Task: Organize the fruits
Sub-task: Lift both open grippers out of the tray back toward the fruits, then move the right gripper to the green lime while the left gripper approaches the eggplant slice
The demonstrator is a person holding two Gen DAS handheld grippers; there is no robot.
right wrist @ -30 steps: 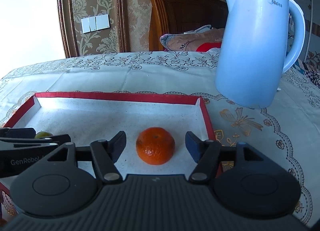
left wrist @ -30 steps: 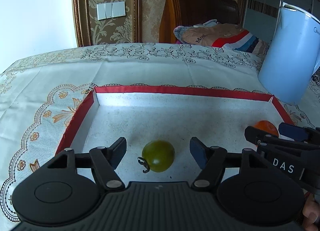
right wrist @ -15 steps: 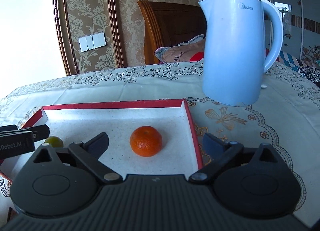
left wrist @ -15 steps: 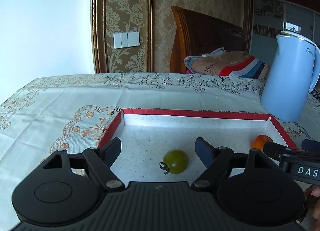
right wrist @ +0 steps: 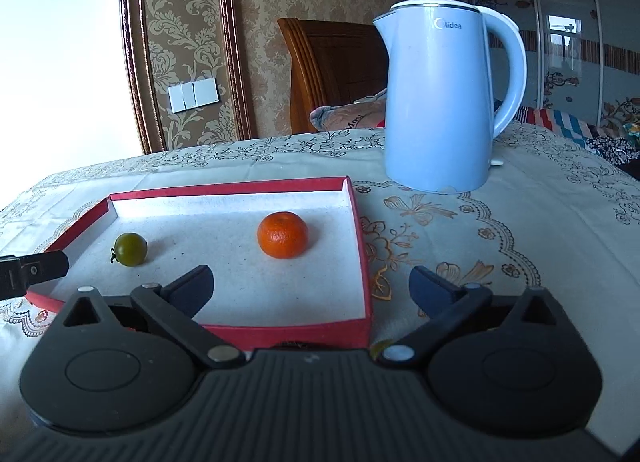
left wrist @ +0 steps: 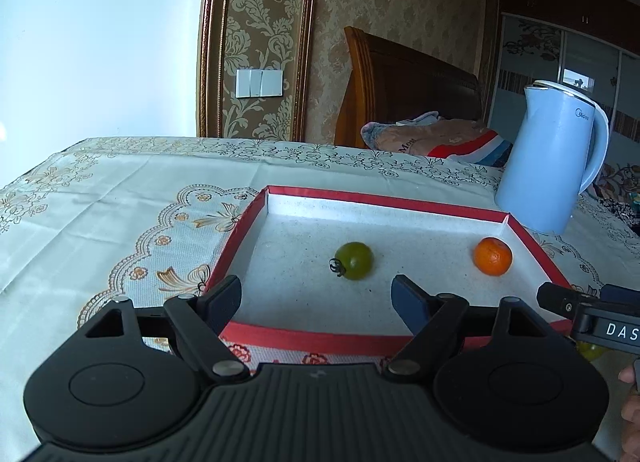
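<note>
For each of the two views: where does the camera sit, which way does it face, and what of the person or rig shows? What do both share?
Left wrist: sits behind the left gripper, faces the red tray; the right gripper and a fingertip show at right.
Right wrist: sits behind the right gripper, faces the tray's right side; the left gripper's tip shows at left.
Shared: green fruit, orange, blue kettle, tablecloth.

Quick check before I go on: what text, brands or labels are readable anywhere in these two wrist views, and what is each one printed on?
"Midea": brand on the blue kettle, upper body near the rim; the first letter is part of a round logo.
"DAS": white letters on the right claw body at the frame edge, cut off there.
"Mos": on the folded blanket behind the table, partly hidden; the rest is unreadable.
No text on the red tray, the fruits or the wall switches.
</note>
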